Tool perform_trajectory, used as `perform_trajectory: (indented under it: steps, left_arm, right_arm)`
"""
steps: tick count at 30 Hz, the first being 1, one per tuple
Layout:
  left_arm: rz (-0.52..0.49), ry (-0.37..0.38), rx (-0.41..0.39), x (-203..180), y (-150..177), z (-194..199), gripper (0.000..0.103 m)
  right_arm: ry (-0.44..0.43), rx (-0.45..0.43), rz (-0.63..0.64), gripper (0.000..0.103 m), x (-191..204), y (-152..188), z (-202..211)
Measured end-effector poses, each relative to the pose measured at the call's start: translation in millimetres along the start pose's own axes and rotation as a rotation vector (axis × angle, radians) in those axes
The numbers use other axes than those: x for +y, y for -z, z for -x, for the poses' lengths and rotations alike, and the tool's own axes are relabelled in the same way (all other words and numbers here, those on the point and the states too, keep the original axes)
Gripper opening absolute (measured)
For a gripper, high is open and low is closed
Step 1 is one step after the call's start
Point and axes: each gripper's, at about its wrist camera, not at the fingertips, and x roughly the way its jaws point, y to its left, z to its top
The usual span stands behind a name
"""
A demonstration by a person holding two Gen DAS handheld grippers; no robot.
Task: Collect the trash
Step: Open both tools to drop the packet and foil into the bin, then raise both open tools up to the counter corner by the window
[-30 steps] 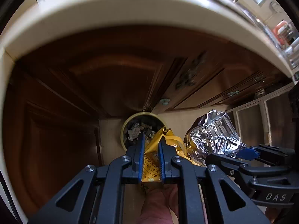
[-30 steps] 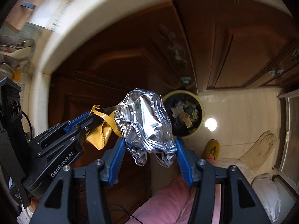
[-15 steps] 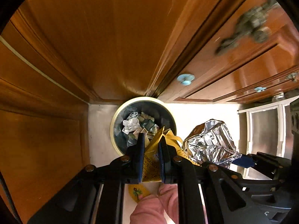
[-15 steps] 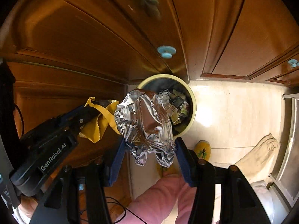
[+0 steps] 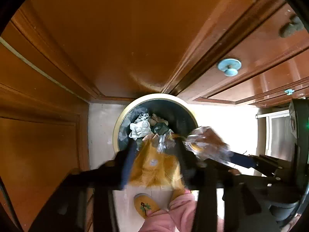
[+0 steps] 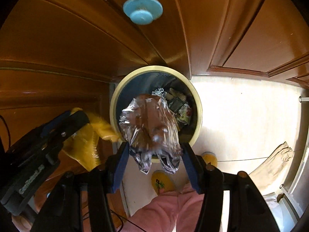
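The left gripper has just opened, yellow wrapper apparently (blurred) loose between its fingers; the right gripper clamps the foil over the far bin; drops remain.

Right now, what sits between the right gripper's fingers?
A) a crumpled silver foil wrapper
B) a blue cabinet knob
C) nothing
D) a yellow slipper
A: the right wrist view shows the crumpled silver foil wrapper between the blue fingers of the right gripper, above the open trash bin; whether the pads press on it, blur hides.
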Motion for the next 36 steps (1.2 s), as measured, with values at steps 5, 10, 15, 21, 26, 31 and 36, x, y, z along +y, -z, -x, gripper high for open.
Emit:
perform_trajectory:
  steps: [5,10,15,21,26,31,36]
  left_arm:
    - [0.004,-0.014,0.005,10,0,-3,0.068]
    - [0.011,-0.004,0.031,13,0,8,0.069]
    - [-0.006,-0.029,0.010,13,2,31,0.077]
    - [-0.023,-0.050,-0.006,7,5,76,0.078]
    - [-0.037,-0.066,-0.026,0,5,131,0.078]
    - [-0.074,-0.078,-0.070,-11,9,202,0.078]
    - [-0.091,-0.068,-0.128,-14,15,274,0.079]
  right_arm:
    - [-0.006,-0.006,0.014,0.060,2,0,4]
    - [0.000,-0.004,0.024,0.061,6,3,10]
    - [-0.005,0.002,0.002,0.061,11,7,26]
    - [-0.010,-0.019,-0.033,0.061,17,15,62]
    - [-0.015,-0.041,-0.052,0.061,24,26,106]
    - [-0.023,-0.079,-0.044,0.061,37,41,167]
    - [-0.046,-0.137,-0.036,0.061,53,56,233]
